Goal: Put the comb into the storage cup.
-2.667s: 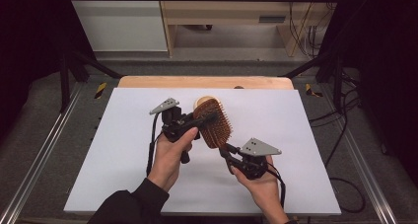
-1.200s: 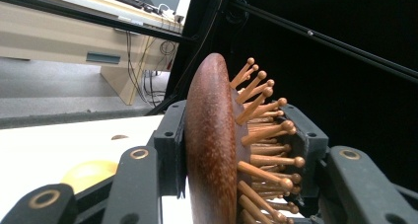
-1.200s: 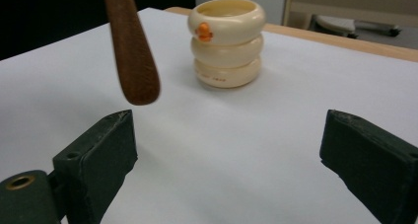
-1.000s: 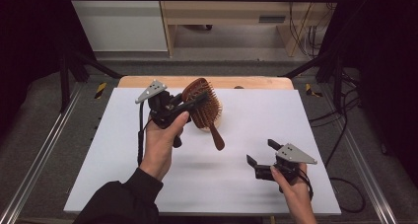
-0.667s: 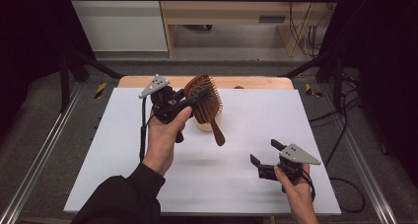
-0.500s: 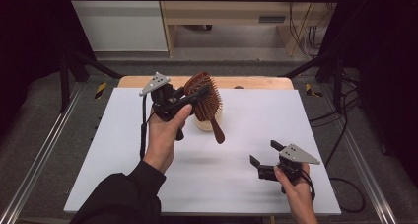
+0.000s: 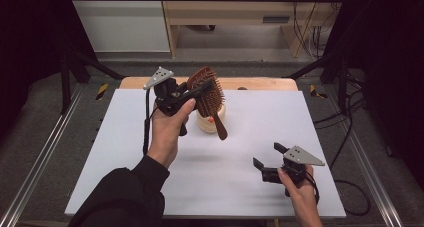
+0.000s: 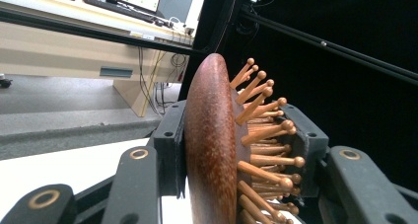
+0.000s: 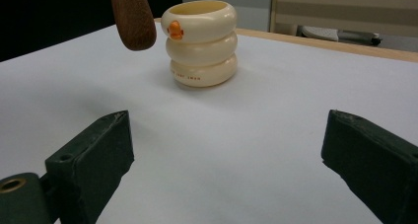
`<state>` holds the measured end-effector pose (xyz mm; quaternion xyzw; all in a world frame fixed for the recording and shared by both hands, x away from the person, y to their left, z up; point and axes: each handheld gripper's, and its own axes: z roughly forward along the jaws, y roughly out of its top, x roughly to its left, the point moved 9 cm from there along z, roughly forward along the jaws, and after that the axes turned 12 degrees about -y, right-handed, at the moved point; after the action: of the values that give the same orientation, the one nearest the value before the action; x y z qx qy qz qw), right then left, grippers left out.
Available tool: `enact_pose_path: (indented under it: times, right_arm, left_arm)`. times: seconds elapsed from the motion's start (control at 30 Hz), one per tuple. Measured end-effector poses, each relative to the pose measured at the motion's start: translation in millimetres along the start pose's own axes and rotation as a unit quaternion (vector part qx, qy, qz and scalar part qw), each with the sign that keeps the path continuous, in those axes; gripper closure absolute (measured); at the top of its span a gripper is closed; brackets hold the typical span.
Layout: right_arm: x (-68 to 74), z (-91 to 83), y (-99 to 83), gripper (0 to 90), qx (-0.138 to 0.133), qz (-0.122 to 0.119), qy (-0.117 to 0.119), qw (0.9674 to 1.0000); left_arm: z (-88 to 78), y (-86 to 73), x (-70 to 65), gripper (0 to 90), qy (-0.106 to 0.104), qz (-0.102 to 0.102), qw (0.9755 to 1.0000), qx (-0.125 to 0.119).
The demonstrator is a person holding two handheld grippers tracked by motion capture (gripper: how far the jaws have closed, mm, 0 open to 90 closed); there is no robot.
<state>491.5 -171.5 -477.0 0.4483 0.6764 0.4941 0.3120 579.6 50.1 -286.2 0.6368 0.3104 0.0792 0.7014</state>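
Observation:
A brown wooden hairbrush (image 7: 211,93) with peg bristles hangs in the air, and my left gripper (image 7: 194,90) is shut on its oval head. In the left gripper view the brush head (image 8: 212,150) sits edge-on between the jaws, bristles to the right. Its handle (image 7: 219,126) slants down in front of a cream ribbed cup (image 7: 206,124) with an orange mark. The cup (image 9: 200,44) stands upright on the white table, and the handle tip (image 9: 132,17) hangs to its left. My right gripper (image 7: 267,156) rests low near the table's front right, open and with nothing in it (image 9: 226,160).
The white table top (image 7: 125,152) has a wooden strip (image 7: 260,83) along its back edge. Metal rails (image 7: 40,157) run along both sides, and cables (image 7: 345,137) trail off to the right. Beyond the table stands a wooden desk (image 7: 225,17).
My right gripper has let go of the brush handle and drawn back to the front right. The left gripper has carried the brush up and toward the back, over the cup.

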Motion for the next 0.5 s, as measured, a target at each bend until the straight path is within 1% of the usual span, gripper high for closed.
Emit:
enact_pose_path:
  times: [0.13,0.27,0.4,0.5]
  right_arm:
    - [-0.7,-0.1,0.0,6.0,-0.001,0.003,-0.001,1.0000]
    - [-0.3,-0.8,-0.1,5.7,-0.001,0.000,0.002,1.0000]
    - [-0.7,-1.7,0.2,5.7,-0.002,0.003,0.002,1.0000]
    - [-1.0,-1.9,0.5,5.6,-0.004,0.005,0.002,1.0000]
  left_arm:
    - [3.5,4.2,1.5,51.5,0.002,0.002,1.0000,0.000]
    - [7.5,8.6,0.9,51.5,0.001,0.003,1.0000,-0.001]
    - [10.6,12.4,-1.8,51.5,-0.001,0.007,1.0000,-0.004]
    - [12.2,14.1,-4.2,51.5,-0.005,0.004,0.9999,-0.008]
